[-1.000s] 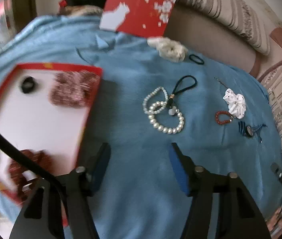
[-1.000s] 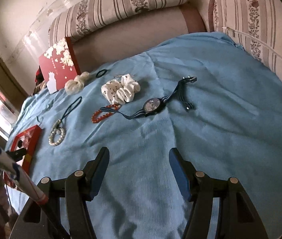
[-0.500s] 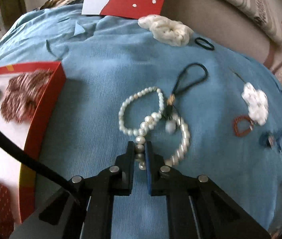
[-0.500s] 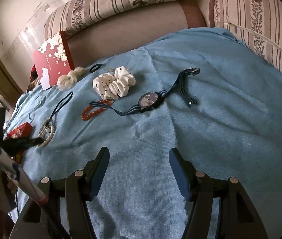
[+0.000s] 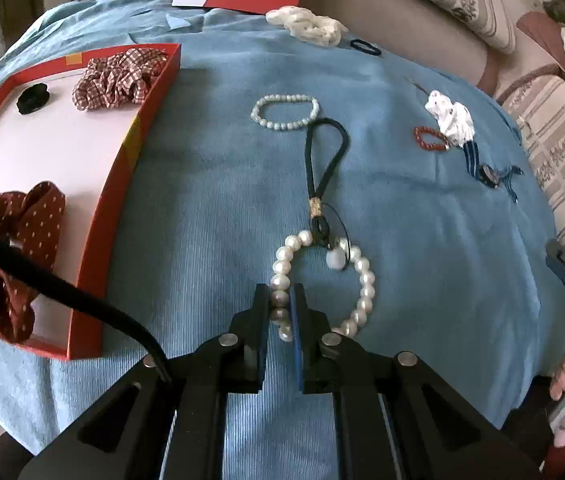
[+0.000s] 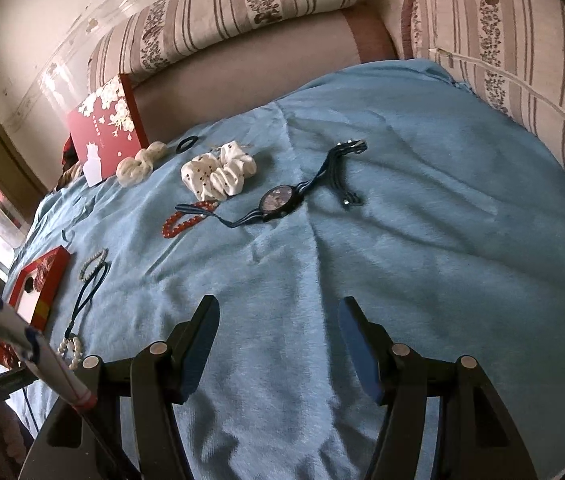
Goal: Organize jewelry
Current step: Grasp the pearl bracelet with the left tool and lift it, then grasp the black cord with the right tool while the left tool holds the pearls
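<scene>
My left gripper (image 5: 280,300) is shut on the large pearl bracelet (image 5: 364,280), which has a black cord loop (image 5: 326,160) tied to it and trailing away over the blue cloth. A smaller pearl bracelet (image 5: 285,111) lies apart, farther back. The red tray (image 5: 94,240) with a white floor is at the left; it holds a checked scrunchie (image 5: 118,78), a dark red dotted scrunchie (image 5: 14,236) and a black hair tie (image 5: 32,98). My right gripper (image 6: 278,332) is open and empty above the cloth, short of the watch (image 6: 278,202) and red bead bracelet (image 6: 184,220).
A white dotted scrunchie (image 6: 218,174), a cream scrunchie (image 6: 136,166) and a black hair band (image 6: 186,145) lie toward the back. A red box lid (image 6: 104,136) leans on the sofa back. Striped cushions (image 6: 522,40) border the cloth on the right.
My left gripper closed on the large pearl bracelet and pulled it toward me, away from the small pearl bracelet. The cord loop stretched out. The right gripper stayed open.
</scene>
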`<state>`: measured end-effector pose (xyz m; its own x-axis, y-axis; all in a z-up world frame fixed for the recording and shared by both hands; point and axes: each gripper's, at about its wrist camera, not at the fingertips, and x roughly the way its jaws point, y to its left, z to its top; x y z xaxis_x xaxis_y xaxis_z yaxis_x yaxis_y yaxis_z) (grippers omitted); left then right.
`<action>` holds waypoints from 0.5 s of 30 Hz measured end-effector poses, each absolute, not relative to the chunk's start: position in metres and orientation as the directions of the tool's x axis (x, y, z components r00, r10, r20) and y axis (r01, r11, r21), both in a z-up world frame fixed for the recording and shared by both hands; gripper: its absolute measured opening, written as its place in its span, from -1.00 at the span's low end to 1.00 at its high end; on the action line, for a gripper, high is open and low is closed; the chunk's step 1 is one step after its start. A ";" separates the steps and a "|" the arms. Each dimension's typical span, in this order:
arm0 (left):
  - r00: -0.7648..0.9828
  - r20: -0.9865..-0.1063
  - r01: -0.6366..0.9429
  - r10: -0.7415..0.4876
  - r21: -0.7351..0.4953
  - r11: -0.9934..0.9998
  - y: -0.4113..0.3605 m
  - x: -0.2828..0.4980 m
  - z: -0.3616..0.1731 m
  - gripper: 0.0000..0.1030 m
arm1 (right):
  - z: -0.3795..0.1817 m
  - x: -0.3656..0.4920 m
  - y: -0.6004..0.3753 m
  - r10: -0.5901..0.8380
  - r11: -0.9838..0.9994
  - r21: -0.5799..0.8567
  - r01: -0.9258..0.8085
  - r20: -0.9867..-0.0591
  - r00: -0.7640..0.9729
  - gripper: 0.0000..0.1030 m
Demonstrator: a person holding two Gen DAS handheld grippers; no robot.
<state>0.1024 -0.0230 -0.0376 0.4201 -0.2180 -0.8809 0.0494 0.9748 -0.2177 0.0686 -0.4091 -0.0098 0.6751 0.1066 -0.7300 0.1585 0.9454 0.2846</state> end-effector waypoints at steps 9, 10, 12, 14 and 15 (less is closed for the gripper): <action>0.450 -0.864 0.093 -0.226 -0.206 0.974 -0.042 0.120 -0.042 -0.24 | -0.006 0.078 -0.399 0.117 0.955 0.268 0.125 -0.733 0.670 0.29; 0.447 -0.868 0.104 -0.218 -0.191 0.976 -0.045 0.121 -0.042 -0.51 | -0.008 0.081 -0.398 0.119 0.955 0.268 0.126 -0.737 0.665 0.29; 0.428 -0.877 0.122 -0.219 -0.185 0.975 -0.046 0.123 -0.039 -0.82 | -0.011 0.084 -0.397 0.120 0.953 0.273 0.133 -0.741 0.660 0.29; 0.426 -0.858 0.120 -0.287 -0.260 0.958 -0.041 0.119 -0.025 -0.82 | -0.013 0.084 -0.396 0.120 0.952 0.275 0.136 -0.742 0.659 0.29; 0.431 -0.845 0.128 -0.317 -0.290 0.948 -0.040 0.115 -0.015 -0.82 | -0.013 0.083 -0.396 0.119 0.953 0.273 0.134 -0.741 0.661 0.29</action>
<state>0.1153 -0.0398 -0.0153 0.4308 -0.3168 -0.8450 0.1284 0.9484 -0.2900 0.0832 -0.3959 -0.0132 0.6610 0.1193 -0.7409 0.1339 0.9527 0.2729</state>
